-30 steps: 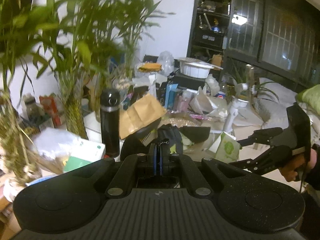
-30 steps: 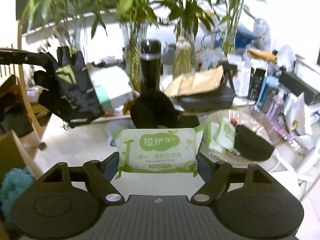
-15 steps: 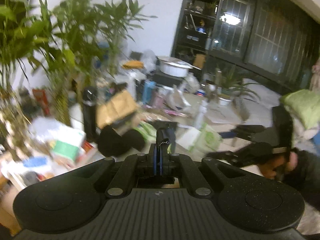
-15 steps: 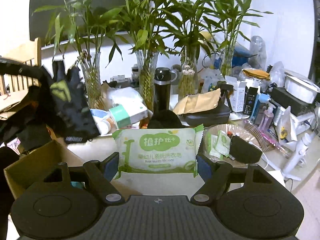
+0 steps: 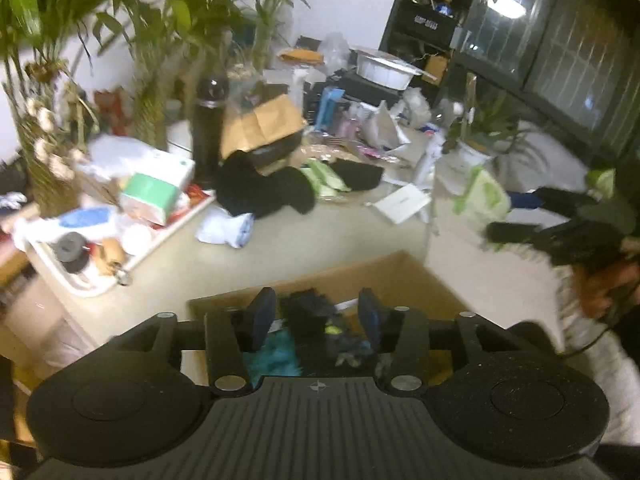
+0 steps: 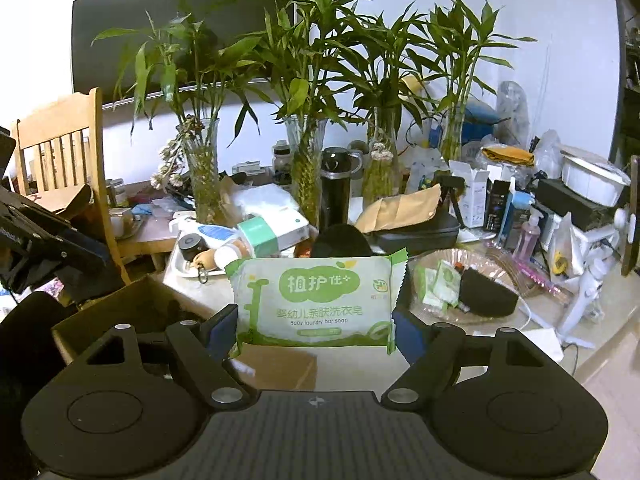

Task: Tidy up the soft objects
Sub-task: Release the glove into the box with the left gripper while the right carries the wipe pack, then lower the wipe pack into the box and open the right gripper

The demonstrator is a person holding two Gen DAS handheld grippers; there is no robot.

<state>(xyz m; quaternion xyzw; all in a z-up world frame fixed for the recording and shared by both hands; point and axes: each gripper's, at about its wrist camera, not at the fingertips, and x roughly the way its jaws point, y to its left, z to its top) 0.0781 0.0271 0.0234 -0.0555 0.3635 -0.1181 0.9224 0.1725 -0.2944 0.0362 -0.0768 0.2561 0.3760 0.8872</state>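
In the left wrist view my left gripper (image 5: 316,309) hangs over an open cardboard box (image 5: 360,276), its jaws opening. A black glove with yellow-green marks (image 5: 310,316) lies loose in the box below the fingers, untouched by the pads, beside a teal fluffy thing (image 5: 276,354). My right gripper (image 6: 315,322) is shut on a green and white laundry soap pack (image 6: 316,300), held upright above the table's near edge. The box (image 6: 120,312) shows at that view's lower left. From the left wrist view, the right gripper (image 5: 508,216) and its pack (image 5: 486,200) are at the right.
Black soft items (image 5: 264,192) and a white rolled cloth (image 5: 226,228) lie on the table. A black flask (image 5: 208,128), bamboo vases (image 6: 308,176), a tissue box (image 5: 156,188) and a glass dish (image 6: 500,264) with packets crowd the back. A wooden chair (image 6: 60,152) stands left.
My left gripper swung over the cardboard box and its jaws parted, letting the black glove drop in. The right gripper rose and drew back, still holding the soap pack.
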